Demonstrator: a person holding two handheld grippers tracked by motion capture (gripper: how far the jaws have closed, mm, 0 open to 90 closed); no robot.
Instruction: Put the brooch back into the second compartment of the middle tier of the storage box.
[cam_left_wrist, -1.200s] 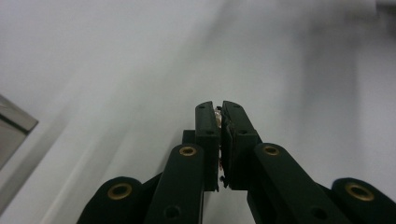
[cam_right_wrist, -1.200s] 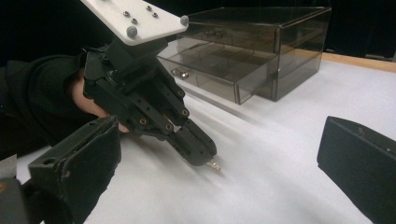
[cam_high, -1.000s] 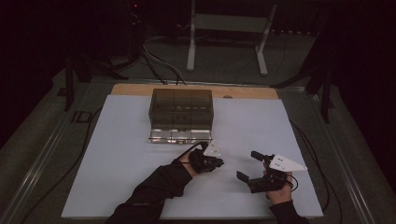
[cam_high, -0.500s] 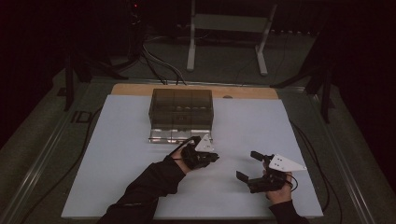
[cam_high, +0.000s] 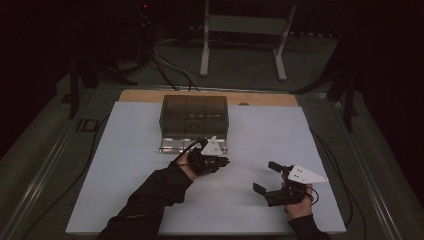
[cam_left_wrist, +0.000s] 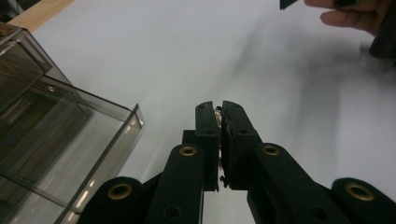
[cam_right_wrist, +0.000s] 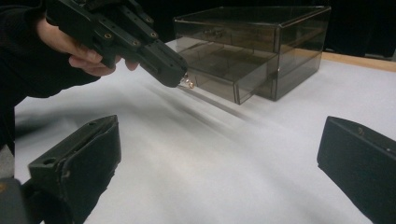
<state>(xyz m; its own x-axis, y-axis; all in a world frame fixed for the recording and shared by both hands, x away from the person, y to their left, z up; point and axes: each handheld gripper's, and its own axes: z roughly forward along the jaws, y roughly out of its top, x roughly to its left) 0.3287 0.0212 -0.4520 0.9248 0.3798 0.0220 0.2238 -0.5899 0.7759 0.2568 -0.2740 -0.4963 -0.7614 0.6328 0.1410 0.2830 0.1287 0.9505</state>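
A smoky see-through drawer box (cam_high: 194, 114) stands at the back middle of the white sheet, its bottom drawer (cam_high: 180, 145) pulled out toward me. My left gripper (cam_high: 226, 161) hovers just in front of that drawer, shut on a small shiny piece (cam_left_wrist: 217, 113) that glints between the jaw tips. The right gripper view shows the same piece (cam_right_wrist: 188, 83) at the left gripper's (cam_right_wrist: 175, 77) tip, near the drawer's (cam_right_wrist: 219, 70) front corner. My right gripper (cam_high: 266, 177) rests at the front right, open, with nothing between its jaws (cam_right_wrist: 219, 135).
The white sheet (cam_high: 125, 200) covers the table, with a strip of wood (cam_high: 145, 95) along its far edge. Cables (cam_high: 95, 145) run along the left side. A metal stand (cam_high: 242, 45) is on the floor behind. The box (cam_left_wrist: 46, 140) lies close on the left gripper's left.
My left hand has risen and drawn a little left and back, closer to the open drawer, still shut on the small piece. The right hand has stayed put.
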